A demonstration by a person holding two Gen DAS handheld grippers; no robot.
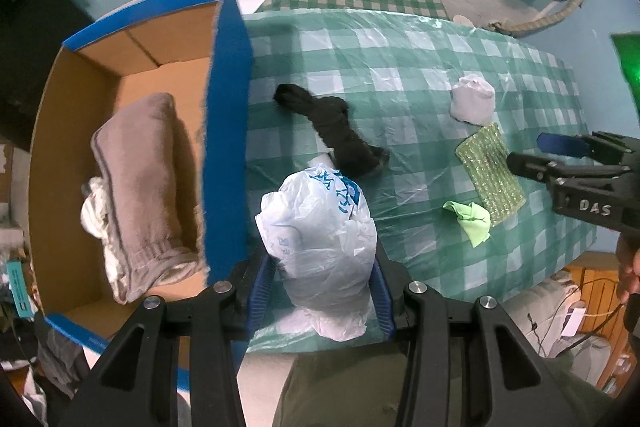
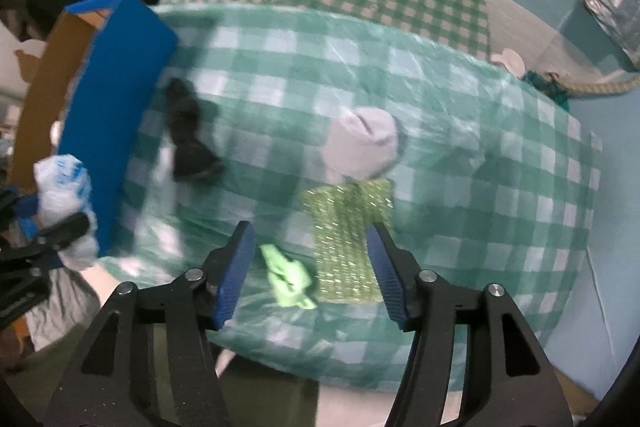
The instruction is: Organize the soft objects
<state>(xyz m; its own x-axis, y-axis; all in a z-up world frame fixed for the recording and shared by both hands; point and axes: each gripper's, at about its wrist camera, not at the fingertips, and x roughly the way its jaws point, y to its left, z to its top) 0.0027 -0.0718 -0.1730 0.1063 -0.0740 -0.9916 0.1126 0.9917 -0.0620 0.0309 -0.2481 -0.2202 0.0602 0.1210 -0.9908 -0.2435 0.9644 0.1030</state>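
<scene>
Already the left gripper (image 1: 324,291) is clenched on the plastic bag (image 1: 320,243), near the box (image 1: 224,107); light, crinkly, slippery, best pinched at bunched folds; the right gripper (image 2: 310,267) hangs released over the green cloth (image 2: 288,279).

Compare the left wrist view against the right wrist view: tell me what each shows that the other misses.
Only the left wrist view looks into the cardboard box, where a folded grey towel lies.

Only the right wrist view shows the right gripper open above the green rag.

Both show the left gripper clamping the plastic bag, plus the black sock and sparkly green cloth.
</scene>
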